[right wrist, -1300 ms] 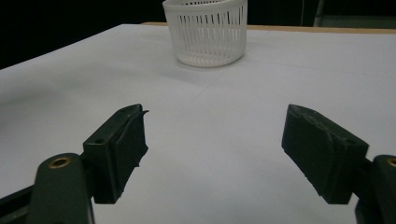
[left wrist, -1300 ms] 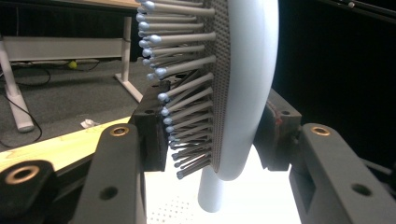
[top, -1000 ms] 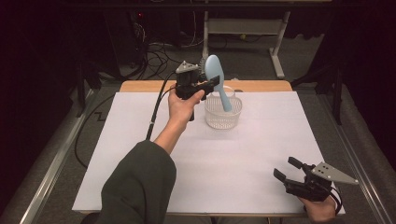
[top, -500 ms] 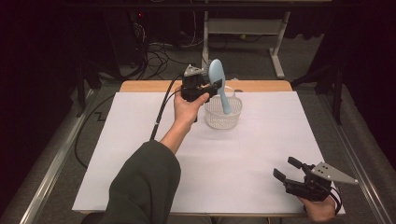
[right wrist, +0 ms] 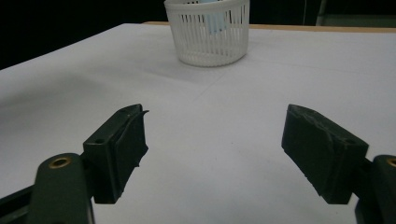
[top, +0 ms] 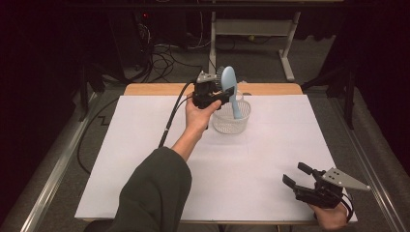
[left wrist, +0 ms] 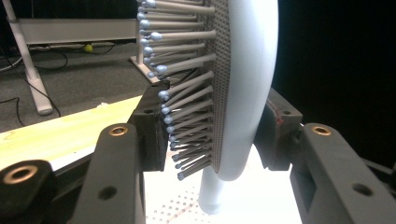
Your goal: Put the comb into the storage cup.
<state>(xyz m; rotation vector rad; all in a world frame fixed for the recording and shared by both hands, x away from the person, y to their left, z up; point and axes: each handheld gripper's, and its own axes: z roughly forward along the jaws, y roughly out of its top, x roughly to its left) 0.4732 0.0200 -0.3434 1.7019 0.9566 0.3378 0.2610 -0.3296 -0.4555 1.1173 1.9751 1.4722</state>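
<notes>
Bristles show close-up where left gripper (left wrist: 212,140) clamps hairbrush (left wrist: 243,84); right gripper (right wrist: 215,154) fingers spread wide.

Basket (top: 232,118) amid open white tabletop (top: 261,159)

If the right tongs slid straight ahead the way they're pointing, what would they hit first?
Probably the white basket; bare white table cover lies between it and the open right tongs, though depth is uncertain.
</notes>
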